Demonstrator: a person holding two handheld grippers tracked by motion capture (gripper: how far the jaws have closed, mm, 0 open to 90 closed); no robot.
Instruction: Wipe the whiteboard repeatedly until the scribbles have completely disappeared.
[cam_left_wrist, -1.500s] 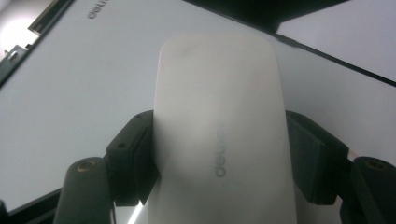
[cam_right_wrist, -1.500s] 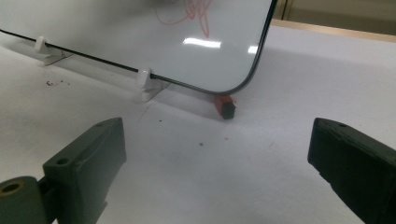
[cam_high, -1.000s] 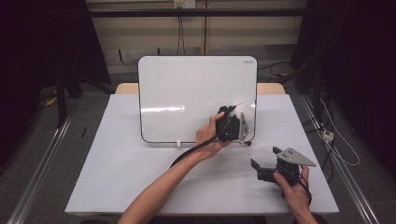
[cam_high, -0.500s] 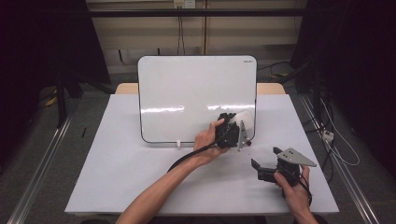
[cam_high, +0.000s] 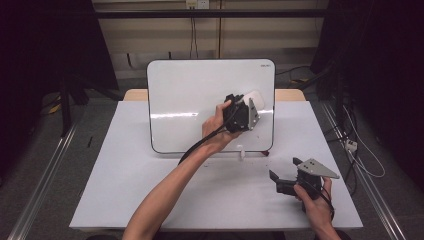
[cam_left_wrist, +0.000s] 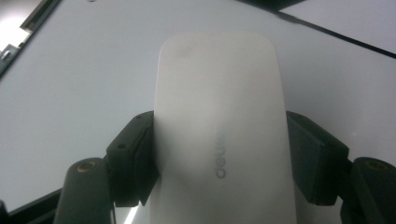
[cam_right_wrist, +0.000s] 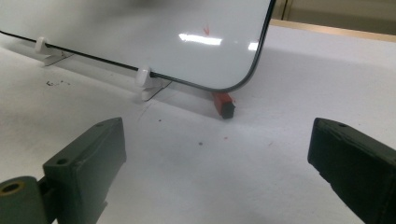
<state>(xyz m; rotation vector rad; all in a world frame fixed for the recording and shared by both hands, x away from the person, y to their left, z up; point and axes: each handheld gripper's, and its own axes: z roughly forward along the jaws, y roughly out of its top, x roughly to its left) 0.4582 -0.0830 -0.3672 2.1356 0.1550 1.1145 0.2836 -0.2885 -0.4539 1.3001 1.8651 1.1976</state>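
Observation:
A white whiteboard stands upright on small white clips at the back of the table. My left gripper is raised in front of the board's right half, shut on a white eraser. In the left gripper view the eraser sits between both black pads, its face toward the board; whether it touches the board I cannot tell. My right gripper rests at the table's front right, open, and in its own view nothing lies in the right gripper.
A red marker lies on the white table cover under the board's lower right corner. A small red mark shows on the board. Cables and metal rails run on the floor at both sides of the table.
My left gripper has risen up the board's face with the eraser in it. The right gripper has stayed where it was.

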